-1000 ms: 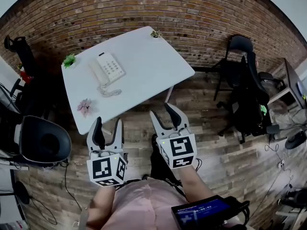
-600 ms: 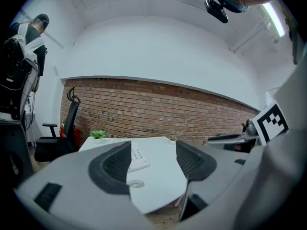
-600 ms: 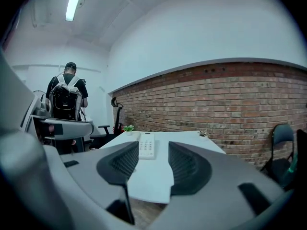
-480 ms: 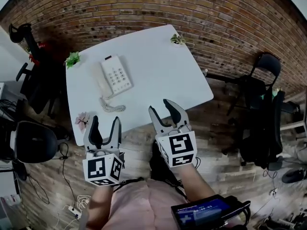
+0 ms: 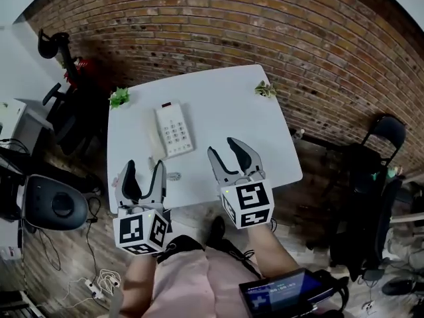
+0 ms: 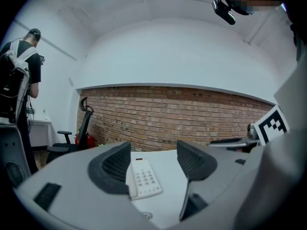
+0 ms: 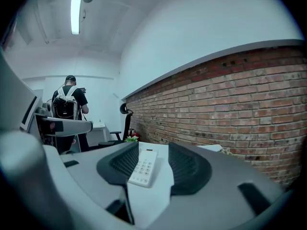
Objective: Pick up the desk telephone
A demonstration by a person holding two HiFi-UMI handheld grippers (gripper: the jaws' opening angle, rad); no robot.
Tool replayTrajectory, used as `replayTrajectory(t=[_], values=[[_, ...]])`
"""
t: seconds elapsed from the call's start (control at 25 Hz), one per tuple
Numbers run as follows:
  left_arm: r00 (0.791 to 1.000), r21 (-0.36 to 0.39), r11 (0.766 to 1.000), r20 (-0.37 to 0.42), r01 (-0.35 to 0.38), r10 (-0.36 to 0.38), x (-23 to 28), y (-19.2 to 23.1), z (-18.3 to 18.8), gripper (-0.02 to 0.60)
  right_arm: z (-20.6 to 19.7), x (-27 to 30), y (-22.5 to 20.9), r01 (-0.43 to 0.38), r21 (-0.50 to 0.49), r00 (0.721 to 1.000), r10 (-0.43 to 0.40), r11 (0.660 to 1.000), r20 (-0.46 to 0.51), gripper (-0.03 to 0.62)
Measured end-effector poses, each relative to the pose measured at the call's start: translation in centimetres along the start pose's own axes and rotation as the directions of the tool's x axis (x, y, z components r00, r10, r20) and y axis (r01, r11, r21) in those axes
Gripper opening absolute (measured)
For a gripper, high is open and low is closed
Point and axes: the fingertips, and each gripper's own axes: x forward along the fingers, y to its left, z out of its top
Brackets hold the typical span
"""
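Note:
A white desk telephone (image 5: 173,130) lies flat on the white table (image 5: 225,105), its coiled cord (image 5: 173,175) near the front edge. My left gripper (image 5: 141,171) hangs over the table's near left edge, jaws apart and empty. The phone (image 6: 144,178) shows between and beyond them in the left gripper view. My right gripper (image 5: 231,154) is over the table's front right part, open, with nothing in it. Past its jaws the phone (image 7: 144,167) lies ahead.
Small green plants sit at the far left corner (image 5: 119,97) and the far right corner (image 5: 265,89). A brick wall (image 5: 218,32) runs behind the table. Office chairs stand left (image 5: 50,204) and right (image 5: 371,171). A person (image 6: 21,66) stands far left.
Both grippers have come forward from over the floor to over the table's near edge. The phone is now closer to them. The left jaws stand slightly wider.

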Motion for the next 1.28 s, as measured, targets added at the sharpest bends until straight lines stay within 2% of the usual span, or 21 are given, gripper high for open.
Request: replayTrajectory(t=[0.24,0.52,0.72,0.96,1.28], values=[[0.998,-0.008,0.999,0.022,-0.053,0.054,1.2,1.0,1.5,0.305,2.2,2.4,0.1,-0.06,-0.024,0.998,0.06,0.998,0.027,0.199],[0.997,-0.042,0.996,0.007,-0.076,0.076,3.0,2.6,0.6,0.305,2.4,5.4,0.5,-0.092,-0.049,0.996,0.093,0.995,0.013,0.199],[0.997,-0.107,0.992,-0.031,-0.069,0.066,6.0,4.1,-1.0,0.305,1.5,8.4,0.8,-0.105,-0.067,0.994,0.103,0.992,-0.031,0.201],[0.994,-0.139,0.988,-0.098,-0.063,0.049,10.7,5.9,-3.6,0.305,-0.3,13.2,0.3,-0.112,-0.064,0.988,0.105,0.992,-0.111,0.201],[0.977,-0.172,0.983,-0.209,-0.066,0.029,17.0,8.8,-7.9,0.316,-3.8,19.8,0.0,-0.142,-0.022,0.966,0.134,0.99,-0.221,0.209]])
